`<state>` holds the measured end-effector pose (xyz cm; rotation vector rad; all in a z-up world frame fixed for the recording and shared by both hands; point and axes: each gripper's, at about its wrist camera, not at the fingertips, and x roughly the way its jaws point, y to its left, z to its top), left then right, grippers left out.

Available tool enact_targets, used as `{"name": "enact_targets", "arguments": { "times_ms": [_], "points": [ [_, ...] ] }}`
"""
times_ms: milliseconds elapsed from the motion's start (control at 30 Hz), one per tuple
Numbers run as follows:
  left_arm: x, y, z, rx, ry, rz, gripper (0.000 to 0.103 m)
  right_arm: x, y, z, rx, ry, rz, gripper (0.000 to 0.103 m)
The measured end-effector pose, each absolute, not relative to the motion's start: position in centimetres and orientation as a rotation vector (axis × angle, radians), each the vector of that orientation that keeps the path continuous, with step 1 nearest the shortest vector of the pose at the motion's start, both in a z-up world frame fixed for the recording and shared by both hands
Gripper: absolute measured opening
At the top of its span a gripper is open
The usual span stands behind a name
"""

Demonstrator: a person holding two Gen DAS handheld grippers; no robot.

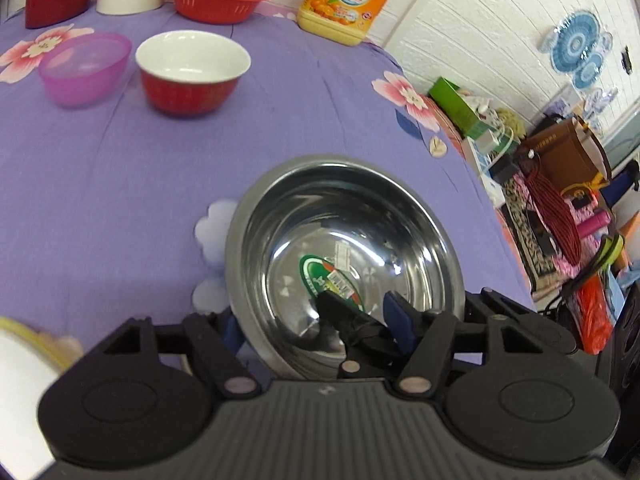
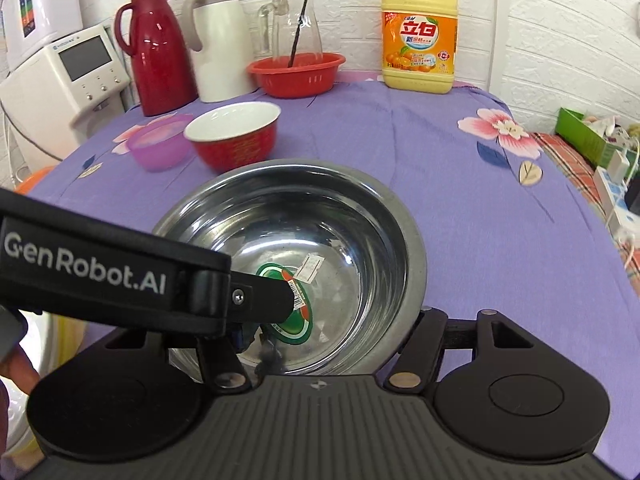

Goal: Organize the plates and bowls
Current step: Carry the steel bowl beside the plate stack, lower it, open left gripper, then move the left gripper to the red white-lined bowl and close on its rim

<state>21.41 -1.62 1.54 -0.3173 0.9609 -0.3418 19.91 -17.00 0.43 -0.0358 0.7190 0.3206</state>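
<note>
Gripping the steel bowl [image 1: 344, 256] by its near rim, the left tongs [image 1: 316, 334] are clamped for carrying it; right tongs' [image 2: 332, 344] state unclear.

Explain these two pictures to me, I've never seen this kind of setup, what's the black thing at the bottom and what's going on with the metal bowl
The black shape at the bottom of each picture is a handheld two-finger gripper; a person holds one in each hand, and a fisheye camera on each looks forward along its fingers. One picture is from the left gripper, the other from the right gripper.

Both are at the same steel bowl on a table with a purple flowered cloth. The left gripper's jaws straddle the bowl's near rim, one finger inside, one outside. In the right view, the black bar marked GenRobot.AI is the left gripper, reaching in. Whether the right gripper grips the bowl cannot be told.

Farther back stand a red bowl with white inside, a pink plastic bowl, a red basket, two flasks, a glass jug and a detergent bottle.
</note>
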Motion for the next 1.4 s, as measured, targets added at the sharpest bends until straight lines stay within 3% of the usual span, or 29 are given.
{"name": "enact_targets", "arguments": {
  "times_ms": [500, 733, 967, 1033, 1400],
  "points": [
    [15.7, -2.4, 0.0, -0.186, 0.964, -0.398, 0.065, 13.5, -16.7, -1.5, -0.040, 0.719, 0.320, 0.103],
    [15.4, -2.3, 0.5, -0.181, 0.924, -0.395, 0.085, 13.3, -18.1, -1.5, 0.064, 0.719, 0.324, 0.103],
    [16.0, -0.7, 3.2, -0.217, 0.854, -0.389, 0.086, 11.6, -20.6, -0.1, 0.119, 0.641, 0.280, 0.103],
    [16.1, 0.0, 3.8, -0.218, 0.832, -0.375, 0.093, 11.5, -21.2, 0.3, 0.128, 0.622, 0.273, 0.103],
    [18.5, 7.1, 6.1, -0.250, 0.771, -0.244, 0.094, 15.5, -22.4, 2.6, 0.162, 0.624, 0.326, 0.103]
  ]
}}
